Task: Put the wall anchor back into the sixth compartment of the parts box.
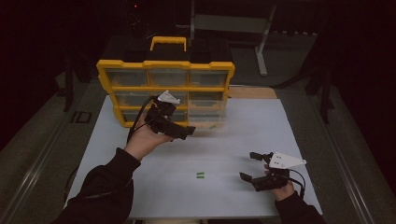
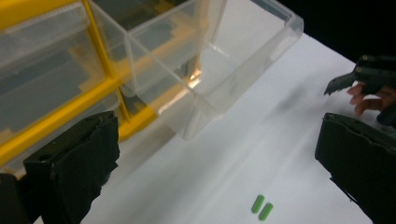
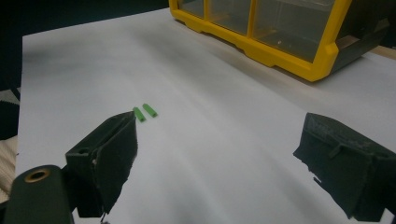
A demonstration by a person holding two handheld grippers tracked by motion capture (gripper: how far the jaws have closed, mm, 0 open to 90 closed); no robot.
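I wore black long sleeves, bunched at the wrists, on both forearms at the bottom of the high view. My left gripper [image 1: 167, 119], left of centre in that view, was black and blocky, topped by a pale three-cornered plate, with a black cable looping off its rear. My right gripper [image 1: 256, 167], lower right, carried a like plate dotted with small dark screw holes. In the right gripper view, a brass-coloured ring sat at lower left beside rough, matte black jaws.

A dim room surrounds a white table [image 1: 261, 126]. Behind it stands a grey metal frame [image 1: 261, 42]; grey floor [image 1: 37, 135] runs along both sides, darkness beyond.
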